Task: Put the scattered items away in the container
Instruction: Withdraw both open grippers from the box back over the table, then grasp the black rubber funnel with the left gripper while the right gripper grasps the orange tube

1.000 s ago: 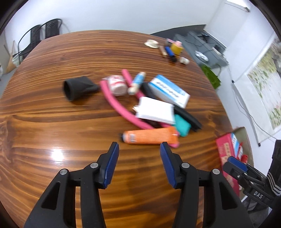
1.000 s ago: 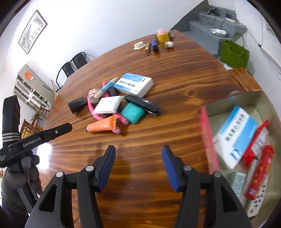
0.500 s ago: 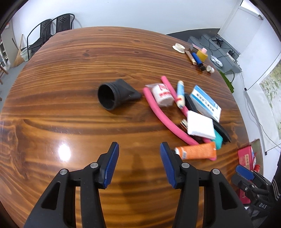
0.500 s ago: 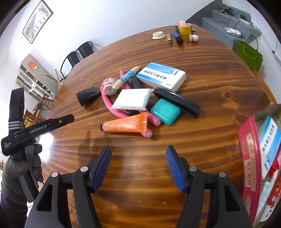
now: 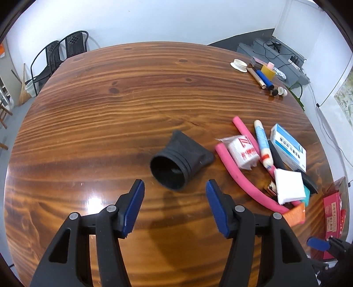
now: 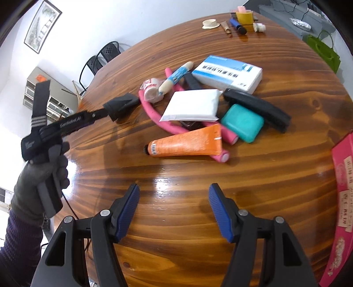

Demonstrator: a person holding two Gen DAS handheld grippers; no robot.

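A black fabric cone [image 5: 181,163] lies on the wooden table [image 5: 110,110], its round mouth towards me. My left gripper [image 5: 174,182] hovers just before that mouth; its jaws are opening and nothing is between them. To the right is the pile: pink foam rod [image 5: 238,174], gauze roll [image 5: 242,152], white packet [image 5: 289,185], blue-and-white box [image 5: 289,148]. My right gripper [image 6: 174,187] is open and empty over bare wood, short of the orange tube [image 6: 187,142], teal case [image 6: 242,122] and black case [image 6: 258,109]. The pink container [image 6: 344,176] stands at the right edge.
Small items, among them a yellow block [image 6: 243,17] and a blue cylinder [image 6: 237,25], sit at the table's far edge. A gloved hand [image 6: 39,176] holds the left gripper at the left. Black chairs [image 5: 64,50] stand behind the table; a green bag [image 6: 324,53] is beyond it.
The left gripper swung left from the pile to the black cone, came closer to it, and its jaws widened. The right gripper moved away from the container towards the orange tube.
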